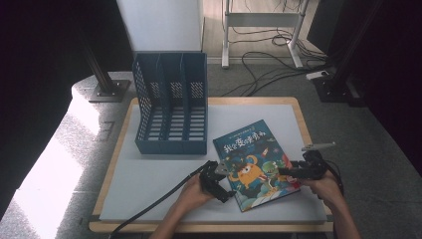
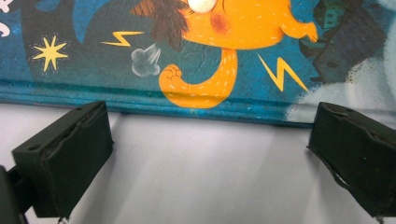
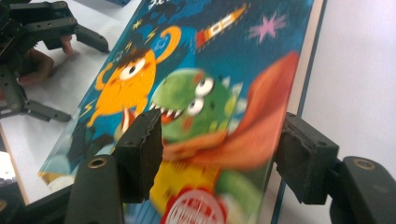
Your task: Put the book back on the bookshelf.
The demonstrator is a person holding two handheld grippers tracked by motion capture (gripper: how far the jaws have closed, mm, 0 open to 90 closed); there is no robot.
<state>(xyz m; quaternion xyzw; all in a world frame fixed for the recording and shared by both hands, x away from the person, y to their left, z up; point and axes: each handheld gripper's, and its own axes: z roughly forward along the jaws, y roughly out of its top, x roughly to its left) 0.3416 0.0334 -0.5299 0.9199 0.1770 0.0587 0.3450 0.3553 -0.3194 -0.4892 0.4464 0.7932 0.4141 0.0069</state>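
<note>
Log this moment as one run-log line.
left gripper: open, at book spine edge | right gripper: open, jaws astride book's edge | file rack: behind, empty

Dim, dark-edged room, bright glare at left, blurred right gripper view.

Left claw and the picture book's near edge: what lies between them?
Nothing: in the left gripper view, only bare white table top runs from the open left claw to the picture book, whose edge lies just ahead of the jaws.
</note>
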